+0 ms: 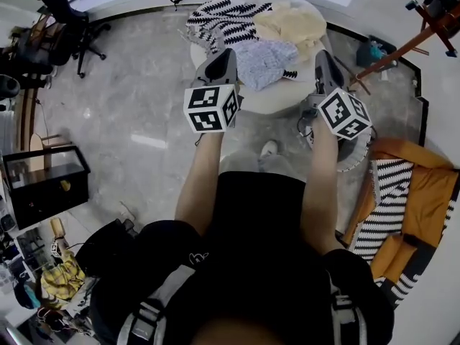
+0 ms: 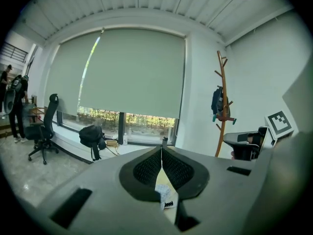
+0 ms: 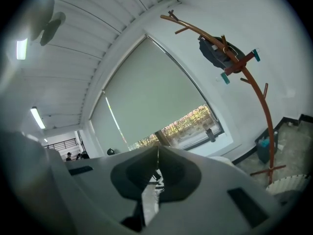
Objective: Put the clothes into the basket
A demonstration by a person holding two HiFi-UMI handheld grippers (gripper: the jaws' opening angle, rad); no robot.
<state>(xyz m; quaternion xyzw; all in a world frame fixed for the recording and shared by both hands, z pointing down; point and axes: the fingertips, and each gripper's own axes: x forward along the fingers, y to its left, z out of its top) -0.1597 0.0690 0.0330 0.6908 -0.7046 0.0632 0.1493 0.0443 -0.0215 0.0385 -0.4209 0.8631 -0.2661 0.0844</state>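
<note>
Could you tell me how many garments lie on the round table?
3: zigzag garment left, cream garment right, pale blue garment nearest the person; more may be hidden.

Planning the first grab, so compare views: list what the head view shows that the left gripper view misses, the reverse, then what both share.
Head view only: the basket, the person's forearms. Left gripper view only: the blind, people standing far left. Both: the left tool, jaws shut and empty; the right tool; the coat rack; the office chair; the clothes, just a sliver below the jaws in the left gripper view.
</note>
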